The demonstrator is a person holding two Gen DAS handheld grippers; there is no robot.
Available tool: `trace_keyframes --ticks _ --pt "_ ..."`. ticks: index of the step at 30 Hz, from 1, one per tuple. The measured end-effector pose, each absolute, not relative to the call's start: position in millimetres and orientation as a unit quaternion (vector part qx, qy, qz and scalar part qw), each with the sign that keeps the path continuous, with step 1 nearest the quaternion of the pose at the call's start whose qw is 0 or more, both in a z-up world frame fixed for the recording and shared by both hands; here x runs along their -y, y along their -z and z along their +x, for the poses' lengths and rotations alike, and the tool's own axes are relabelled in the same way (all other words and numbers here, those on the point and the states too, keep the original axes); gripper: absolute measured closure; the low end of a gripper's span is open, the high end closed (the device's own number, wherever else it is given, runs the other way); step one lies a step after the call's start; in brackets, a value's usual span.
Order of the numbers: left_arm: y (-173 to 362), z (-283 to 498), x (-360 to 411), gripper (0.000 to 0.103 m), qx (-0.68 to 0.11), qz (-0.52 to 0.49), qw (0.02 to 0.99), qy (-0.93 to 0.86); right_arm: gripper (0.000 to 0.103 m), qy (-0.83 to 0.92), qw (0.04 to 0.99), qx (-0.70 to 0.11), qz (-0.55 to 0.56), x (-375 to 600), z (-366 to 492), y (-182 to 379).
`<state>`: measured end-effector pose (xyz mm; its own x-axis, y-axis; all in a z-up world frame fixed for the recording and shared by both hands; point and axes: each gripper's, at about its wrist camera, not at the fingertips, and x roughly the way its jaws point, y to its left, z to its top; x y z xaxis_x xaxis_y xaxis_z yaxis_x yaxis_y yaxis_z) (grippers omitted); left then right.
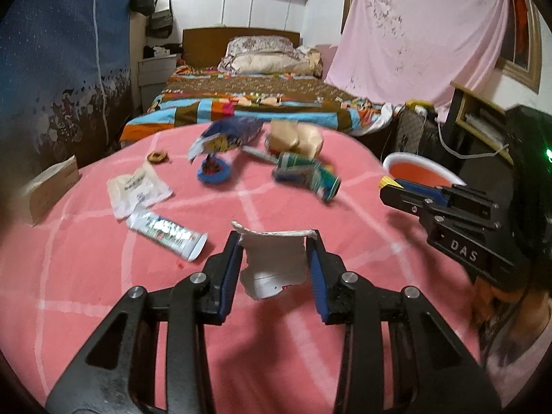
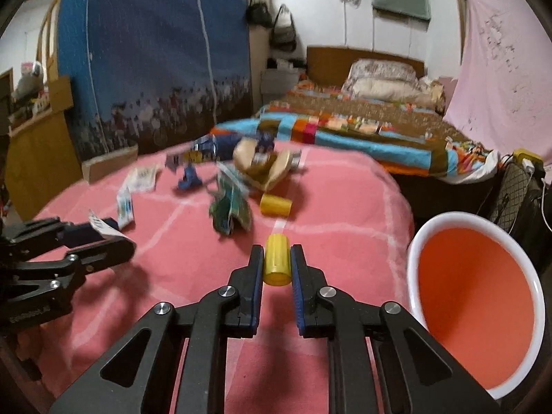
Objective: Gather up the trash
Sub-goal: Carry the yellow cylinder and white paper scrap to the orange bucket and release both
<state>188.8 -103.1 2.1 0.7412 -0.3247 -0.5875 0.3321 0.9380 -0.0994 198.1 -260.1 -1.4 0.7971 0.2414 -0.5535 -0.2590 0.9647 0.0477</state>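
- Right gripper (image 2: 277,265), lower centre of its view, is clamped on a small yellow plastic cylinder (image 2: 276,263), pads pressing both sides, lifted above the pink checked blanket (image 2: 345,207).
- Just right of it, at the frame's right edge, sits the white-rimmed orange plastic basin (image 2: 483,310); what shows of its inside looks bare, so I judge little or nothing is collected yet.
- Left gripper (image 1: 276,258), bottom centre of its view, grips a torn white paper scrap (image 1: 276,265) between its blue pads.
- Two pieces in hand, neither dropped in.
- Left on the blanket: a white toothpaste-like tube (image 1: 167,238) at centre left, a flat white plastic packet (image 1: 138,189) above it, a crumpled green carton (image 1: 310,176), a blue snack bag (image 1: 227,136), a blue lid-like piece (image 1: 214,172) and a second yellow cylinder (image 2: 276,204).
- Early going, I'd say.
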Motion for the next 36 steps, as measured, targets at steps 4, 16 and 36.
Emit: trace_keyframes --ticks 4,16,36 --pt "-15 191 114 0.083 -0.291 -0.006 0.939 0.182 0.09 -0.13 0.967 -0.221 0.005 274 184 -18" --pt "-76 197 190 0.083 -0.155 0.016 0.95 0.271 0.09 -0.022 0.998 -0.04 0.035 334 142 -62" --pt "-48 231 342 0.082 -0.274 0.07 0.875 0.394 0.09 0.144 0.971 -0.13 0.138 458 145 -26"
